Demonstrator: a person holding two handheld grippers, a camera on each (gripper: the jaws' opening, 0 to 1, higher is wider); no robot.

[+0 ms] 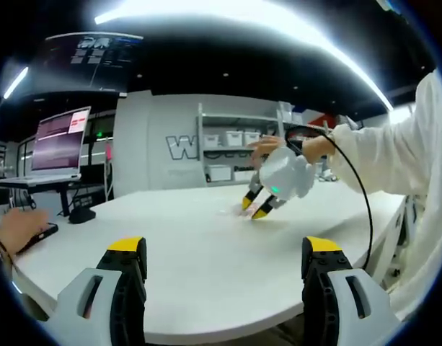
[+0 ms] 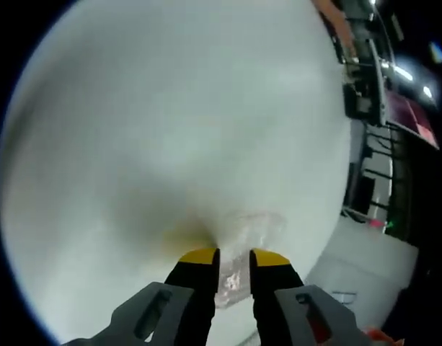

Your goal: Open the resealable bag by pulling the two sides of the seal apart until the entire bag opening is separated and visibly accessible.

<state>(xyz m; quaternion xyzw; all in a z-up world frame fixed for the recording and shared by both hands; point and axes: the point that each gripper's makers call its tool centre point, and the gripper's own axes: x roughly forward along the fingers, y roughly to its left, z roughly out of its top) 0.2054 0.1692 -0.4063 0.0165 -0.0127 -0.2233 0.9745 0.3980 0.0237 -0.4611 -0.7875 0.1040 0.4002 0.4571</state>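
grey left gripper (image 1: 226,263), black fingers (image 1: 127,277) capped in yellow. right gripper (image 2: 234,263) matches, its white housing trailing a black cable (image 1: 354,180). the person wears a white long sleeve (image 1: 394,155).

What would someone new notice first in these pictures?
Probably the right gripper, its yellow-tipped jaws nearly closed around a clear bag lying on the white table. In the left gripper view, the left gripper hangs wide open over the table's near edge, with a glowing laptop at far left.
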